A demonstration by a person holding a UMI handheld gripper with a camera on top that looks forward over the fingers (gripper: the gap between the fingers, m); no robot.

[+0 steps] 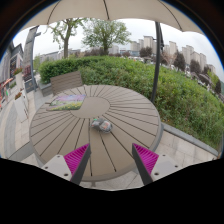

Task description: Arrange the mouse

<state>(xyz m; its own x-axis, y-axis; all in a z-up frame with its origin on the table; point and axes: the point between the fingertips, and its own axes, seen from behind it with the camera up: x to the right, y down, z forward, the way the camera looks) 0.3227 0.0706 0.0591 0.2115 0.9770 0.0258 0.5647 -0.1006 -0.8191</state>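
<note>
A small grey mouse (102, 124) lies on a round slatted wooden table (60, 125), a little right of the middle, well beyond my fingers. A flat pale mat (66, 101) with a greenish pattern lies at the far left part of the tabletop. My gripper (111, 160) hovers over the near edge of the table. Its two fingers with magenta pads (76, 157) stand wide apart with nothing between them.
A parasol pole (157, 62) rises behind the table at the right, its canopy overhead. A wooden chair (67, 81) stands at the far side. Another chair (15, 108) stands at the left. A green hedge (185, 100) runs behind, with paving around the table.
</note>
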